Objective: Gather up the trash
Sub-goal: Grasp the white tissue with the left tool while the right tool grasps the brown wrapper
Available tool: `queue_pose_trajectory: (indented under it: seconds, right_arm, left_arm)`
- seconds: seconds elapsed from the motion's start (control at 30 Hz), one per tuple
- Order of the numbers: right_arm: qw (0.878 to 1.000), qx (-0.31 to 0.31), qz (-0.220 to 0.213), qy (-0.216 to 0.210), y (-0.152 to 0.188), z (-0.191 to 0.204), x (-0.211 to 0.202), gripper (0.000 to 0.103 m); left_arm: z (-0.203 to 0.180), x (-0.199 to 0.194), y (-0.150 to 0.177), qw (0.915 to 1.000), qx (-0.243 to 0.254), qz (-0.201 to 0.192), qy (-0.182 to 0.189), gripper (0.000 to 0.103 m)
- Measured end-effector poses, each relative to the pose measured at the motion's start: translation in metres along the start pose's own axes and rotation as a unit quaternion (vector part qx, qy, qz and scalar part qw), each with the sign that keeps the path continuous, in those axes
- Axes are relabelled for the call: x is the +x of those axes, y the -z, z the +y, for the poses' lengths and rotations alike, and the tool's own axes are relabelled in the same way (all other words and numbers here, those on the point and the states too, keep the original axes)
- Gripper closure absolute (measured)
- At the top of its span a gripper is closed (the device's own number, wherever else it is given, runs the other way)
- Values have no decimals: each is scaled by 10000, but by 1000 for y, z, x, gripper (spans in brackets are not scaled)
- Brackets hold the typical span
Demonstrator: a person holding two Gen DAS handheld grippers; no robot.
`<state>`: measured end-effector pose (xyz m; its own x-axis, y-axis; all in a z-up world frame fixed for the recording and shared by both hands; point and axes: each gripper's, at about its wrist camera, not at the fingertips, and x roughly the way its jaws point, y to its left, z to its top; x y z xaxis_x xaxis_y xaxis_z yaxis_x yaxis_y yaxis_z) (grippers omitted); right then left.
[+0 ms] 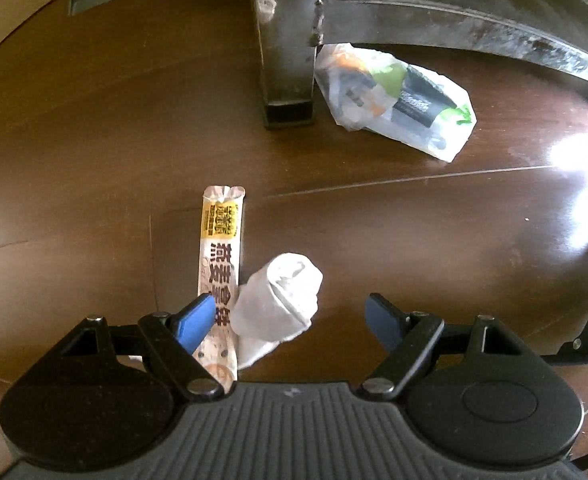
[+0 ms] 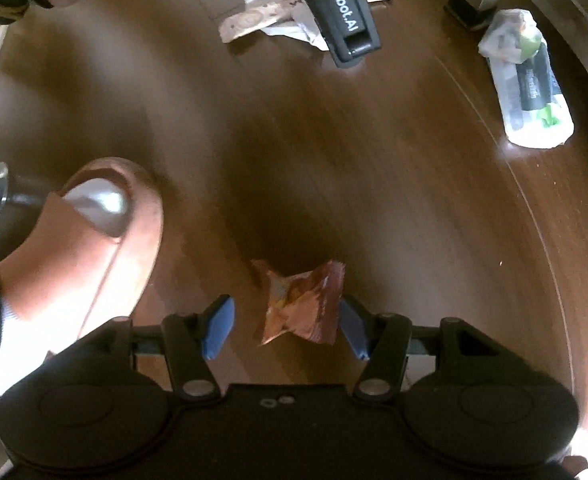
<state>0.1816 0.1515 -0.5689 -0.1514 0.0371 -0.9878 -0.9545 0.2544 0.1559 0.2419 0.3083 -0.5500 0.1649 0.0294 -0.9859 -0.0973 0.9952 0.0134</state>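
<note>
On the dark wooden floor lies a crumpled white tissue (image 1: pixel 278 296) beside a long snack wrapper (image 1: pixel 220 264) with yellow print. My left gripper (image 1: pixel 290 320) hangs open over them, pointing down, the tissue between its blue fingertips (image 1: pixel 196 320) and the wrapper under the left one. A crumpled orange-brown wrapper (image 2: pixel 302 304) sits between the blue pads (image 2: pixel 218 326) of my right gripper (image 2: pixel 284 326), which is open; the right pad is close to the wrapper's edge. A clear plastic bag of waste (image 1: pixel 394 100) (image 2: pixel 526 80) lies farther off.
A dark metal furniture leg (image 1: pixel 286 60) and curved base rail (image 1: pixel 474 28) stand near the bag. A person's foot in a pink slipper (image 2: pixel 94 248) is left of my right gripper. The left gripper's body (image 2: pixel 338 8) shows over the tissue and wrapper (image 2: pixel 262 16).
</note>
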Motion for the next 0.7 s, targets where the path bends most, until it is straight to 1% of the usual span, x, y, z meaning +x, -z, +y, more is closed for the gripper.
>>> queue_pose_trajectory:
  seconds: [0.13, 0.17, 0.2, 0.23, 0.27, 0.33, 0.4, 0.43, 0.47, 0.5, 0.53, 0.57, 0.63, 0.67, 0.7]
  right_arm:
    - [10000, -86, -26, -2, -4, -1, 7, 45]
    - [9999, -120, -18, -12, -4, 0, 8, 46]
    - [9998, -173, -16, -12, -2, -1, 9, 47]
    - [9997, -230, -10, 2, -2, 0, 10, 47]
    - [9996, -287, -2, 30, -2, 2, 11, 48]
    - [9992, -395, 0, 67, -3, 4, 12, 48]
    - [9989, -469, -33, 72, -3, 7, 11, 48]
    - [9988, -482, -29, 61, -3, 7, 11, 48]
    - [9988, -477, -19, 63, -4, 6, 12, 49]
    - [9989, -453, -16, 73, -4, 5, 12, 58]
    - [9991, -405, -6, 97, -5, 4, 12, 64]
    - [9993, -348, 21, 120, -6, 5, 11, 67]
    - [9997, -237, 37, 94, -8, 1, 11, 69]
    - [9997, -226, 18, 122, -8, 0, 10, 71]
    - [9997, -211, -17, 149, -8, -2, 7, 71]
  left_arm:
    - [-4, 7, -2, 9996, 228, -71, -155, 21]
    - [-6, 10, -2, 9994, 286, -68, -174, 23]
    - [-8, 12, -2, 9992, 350, -43, -202, 27]
    - [-11, 15, -3, 9990, 404, -8, -210, 35]
    - [-13, 17, -3, 9988, 453, 28, -204, 39]
    - [-18, 21, -3, 9982, 536, 62, -258, 39]
    - [-18, 22, -4, 9984, 501, 56, -247, 40]
    - [-18, 22, -4, 9985, 481, 56, -255, 44]
    - [-18, 21, -5, 9985, 471, 38, -259, 50]
    - [-19, 20, -5, 9986, 475, 18, -251, 55]
    - [-20, 19, -4, 9985, 489, 3, -256, 64]
    - [-21, 18, -4, 9984, 509, 1, -261, 68]
    - [-21, 17, -3, 9985, 495, 24, -242, 71]
    - [-21, 16, -3, 9987, 456, 43, -228, 75]
    - [-20, 15, -3, 9990, 405, 52, -197, 77]
